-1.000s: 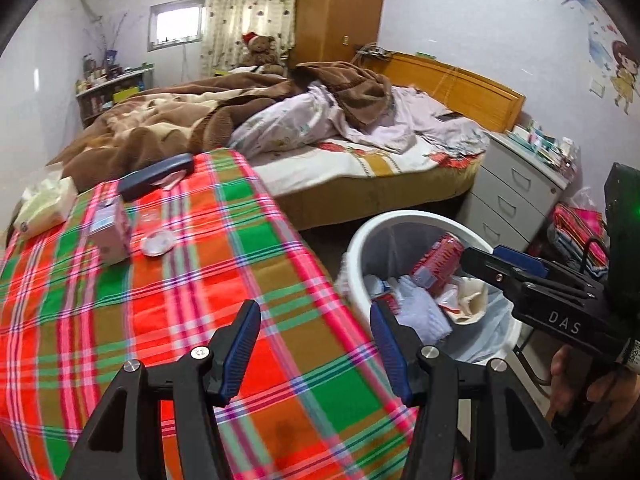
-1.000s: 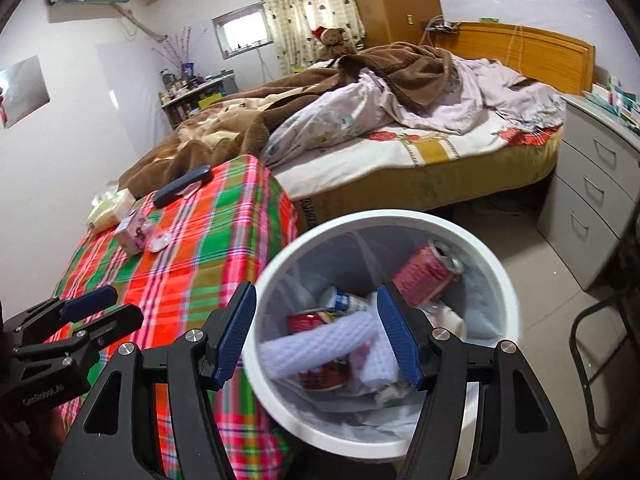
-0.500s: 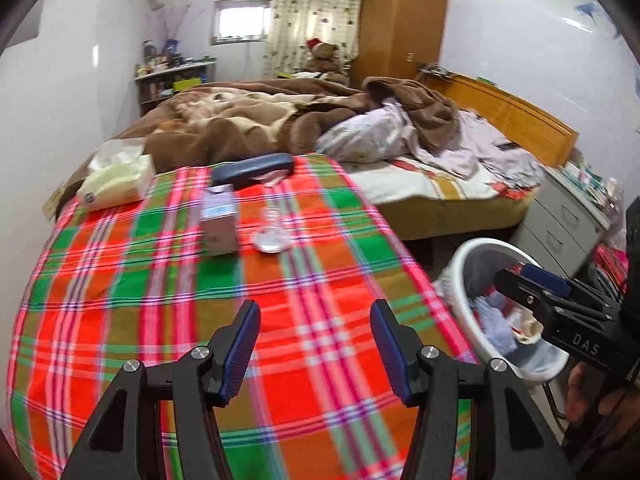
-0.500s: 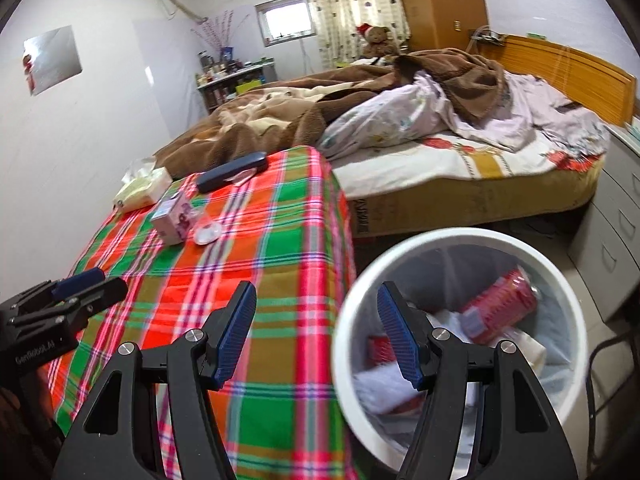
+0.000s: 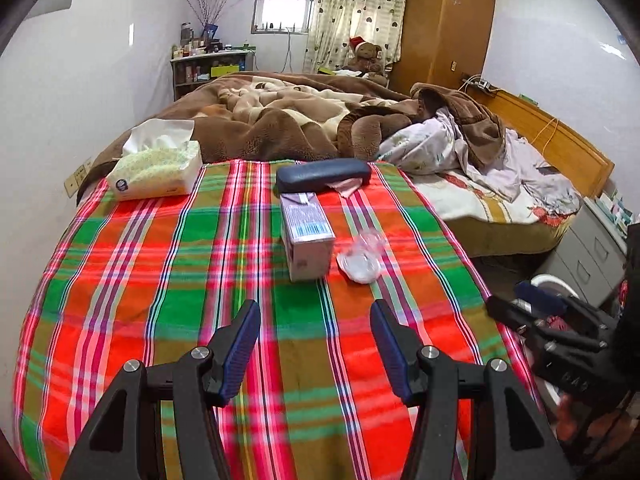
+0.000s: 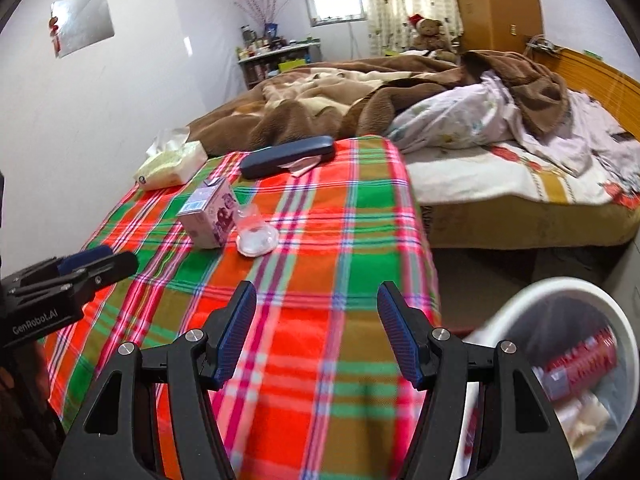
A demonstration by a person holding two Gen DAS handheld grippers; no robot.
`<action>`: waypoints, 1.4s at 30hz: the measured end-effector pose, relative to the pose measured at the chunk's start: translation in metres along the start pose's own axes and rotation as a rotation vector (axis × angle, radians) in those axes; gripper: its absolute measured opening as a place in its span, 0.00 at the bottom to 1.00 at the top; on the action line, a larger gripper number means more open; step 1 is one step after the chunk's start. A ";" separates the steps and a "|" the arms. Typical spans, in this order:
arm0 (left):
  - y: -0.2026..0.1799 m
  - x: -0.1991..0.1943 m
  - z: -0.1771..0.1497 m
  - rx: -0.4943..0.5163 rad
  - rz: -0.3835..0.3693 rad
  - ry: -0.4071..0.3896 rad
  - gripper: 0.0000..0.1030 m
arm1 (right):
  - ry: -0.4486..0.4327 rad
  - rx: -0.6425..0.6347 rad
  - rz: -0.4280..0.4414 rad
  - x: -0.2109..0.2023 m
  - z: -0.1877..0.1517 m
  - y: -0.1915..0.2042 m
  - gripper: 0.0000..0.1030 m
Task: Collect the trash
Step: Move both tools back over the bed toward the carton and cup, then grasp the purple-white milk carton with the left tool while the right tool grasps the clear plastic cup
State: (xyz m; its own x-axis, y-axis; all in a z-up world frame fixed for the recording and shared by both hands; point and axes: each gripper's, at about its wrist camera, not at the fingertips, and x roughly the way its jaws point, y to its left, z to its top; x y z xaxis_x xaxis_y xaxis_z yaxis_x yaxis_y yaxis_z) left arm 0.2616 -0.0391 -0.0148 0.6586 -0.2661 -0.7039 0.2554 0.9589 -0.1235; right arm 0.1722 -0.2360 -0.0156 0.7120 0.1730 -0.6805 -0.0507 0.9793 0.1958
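Note:
A pink-purple drink carton [image 5: 306, 238] [image 6: 210, 214] lies on the plaid tablecloth [image 5: 168, 292] [image 6: 332, 236], with a crumpled clear plastic cup [image 5: 360, 258] [image 6: 256, 236] just right of it. My left gripper [image 5: 314, 344] is open and empty, over the cloth short of the carton; it also shows in the right wrist view [image 6: 98, 264]. My right gripper [image 6: 316, 332] is open and empty above the table's near right part; it also shows in the left wrist view [image 5: 520, 304]. The white trash bin [image 6: 560, 292] holds a red can [image 6: 580, 360] and other trash.
A tissue pack [image 5: 156, 168] and a dark glasses case [image 5: 322, 174] with a pink cloth [image 5: 346, 188] lie at the table's far edge. An unmade bed [image 5: 304, 120] lies beyond. Grey drawers [image 5: 580, 256] stand at right beside the bin.
Both grippers have swung left, away from the bin and toward the table. The carton and cup now lie ahead of the left gripper. Both stay open and empty.

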 end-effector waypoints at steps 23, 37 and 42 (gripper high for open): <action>0.021 0.075 0.067 -0.020 -0.054 0.056 0.57 | 0.126 -0.148 0.089 0.094 0.033 0.044 0.63; 0.016 0.109 0.066 -0.008 -0.050 0.105 0.57 | 0.136 -0.110 0.038 0.107 0.044 0.025 0.34; 0.014 0.125 0.061 -0.011 -0.034 0.135 0.57 | 0.127 -0.100 0.024 0.106 0.045 0.020 0.34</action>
State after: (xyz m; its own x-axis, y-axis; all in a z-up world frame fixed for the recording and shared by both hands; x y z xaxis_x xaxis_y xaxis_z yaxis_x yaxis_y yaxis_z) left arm 0.3906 -0.0649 -0.0622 0.5482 -0.2838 -0.7867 0.2675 0.9507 -0.1566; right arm 0.2778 -0.2028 -0.0521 0.6154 0.2022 -0.7618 -0.1408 0.9792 0.1461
